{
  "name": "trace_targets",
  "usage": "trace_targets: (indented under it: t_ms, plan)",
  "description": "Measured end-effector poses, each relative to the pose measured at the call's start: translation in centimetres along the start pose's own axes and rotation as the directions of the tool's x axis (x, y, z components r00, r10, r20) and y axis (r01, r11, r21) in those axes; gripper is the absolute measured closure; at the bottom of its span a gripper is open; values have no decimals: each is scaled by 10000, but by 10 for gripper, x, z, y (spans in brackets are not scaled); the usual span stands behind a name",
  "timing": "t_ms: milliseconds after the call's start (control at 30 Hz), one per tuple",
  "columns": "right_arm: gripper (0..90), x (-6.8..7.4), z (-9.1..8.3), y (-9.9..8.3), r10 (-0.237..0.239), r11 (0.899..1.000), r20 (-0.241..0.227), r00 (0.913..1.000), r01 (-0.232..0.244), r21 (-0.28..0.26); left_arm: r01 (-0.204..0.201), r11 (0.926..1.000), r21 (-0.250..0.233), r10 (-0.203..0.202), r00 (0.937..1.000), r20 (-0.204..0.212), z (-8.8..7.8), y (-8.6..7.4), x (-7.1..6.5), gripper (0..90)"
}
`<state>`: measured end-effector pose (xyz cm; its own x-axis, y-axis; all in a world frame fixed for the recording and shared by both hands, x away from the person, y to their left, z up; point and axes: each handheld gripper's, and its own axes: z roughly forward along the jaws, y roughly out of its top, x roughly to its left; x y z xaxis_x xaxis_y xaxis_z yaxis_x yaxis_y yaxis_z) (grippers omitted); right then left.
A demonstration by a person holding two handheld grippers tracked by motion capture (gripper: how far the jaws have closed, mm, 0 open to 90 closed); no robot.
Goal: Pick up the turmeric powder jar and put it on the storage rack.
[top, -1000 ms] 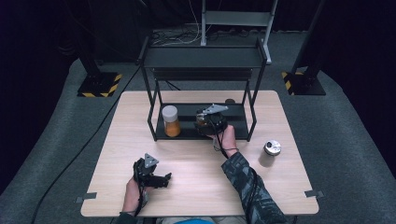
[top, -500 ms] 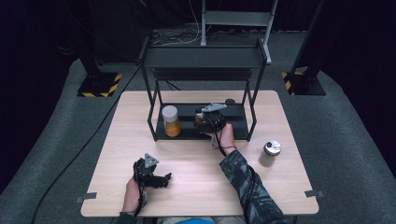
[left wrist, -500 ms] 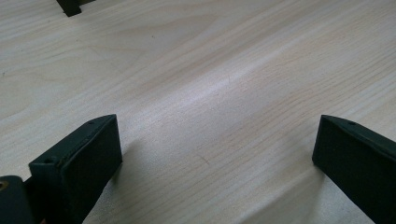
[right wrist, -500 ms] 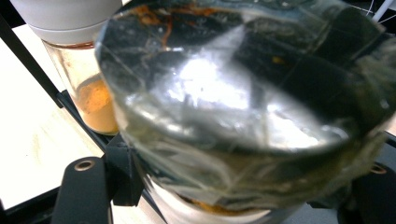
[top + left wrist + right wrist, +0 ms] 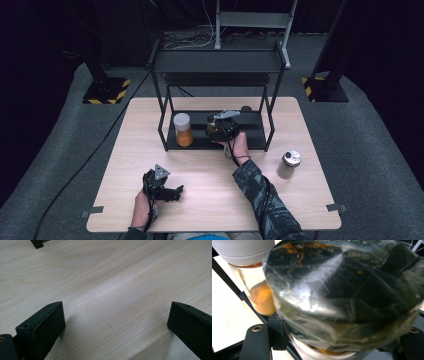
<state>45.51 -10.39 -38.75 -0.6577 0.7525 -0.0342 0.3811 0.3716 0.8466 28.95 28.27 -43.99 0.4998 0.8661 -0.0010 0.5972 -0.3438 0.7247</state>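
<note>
- Two grippers are in play: the right gripper (image 5: 220, 131) is closed around a glass jar (image 5: 342, 297), and the left gripper (image 5: 172, 191) rests on the near left of the surface (image 5: 310, 200) with its jaws wide apart and nothing between them.
- In the right gripper view the held jar is clear glass with a dark, glossy, faceted face and orange-brown smears near its top; a trace of orange shows at its lower edge.
- In the high view the held jar sits on the bottom shelf of a black rack (image 5: 220, 62), near the shelf's middle, at the far centre of the surface.
- Just left of it on the same shelf stands a second jar (image 5: 183, 131) with a white lid and orange powder; the two look very close, though whether they touch is unclear.
- The rack's front posts and upper shelf frame the space around the right hand.
- A small silver-topped container (image 5: 289, 164) stands alone on the right side of the surface, well apart from the rack.
- Compared with a second ago, the right gripper and its jar have shifted slightly left along the shelf; the left gripper has stayed where it was.
</note>
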Motion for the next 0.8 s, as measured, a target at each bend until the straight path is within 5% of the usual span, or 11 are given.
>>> trace_targets:
  t_ms: [800]
  plan:
    - [307,1,12,-7,294,9995,65,9995,-294,59,-52,10000,-14,52,10000,-30,0,0,-1,8]
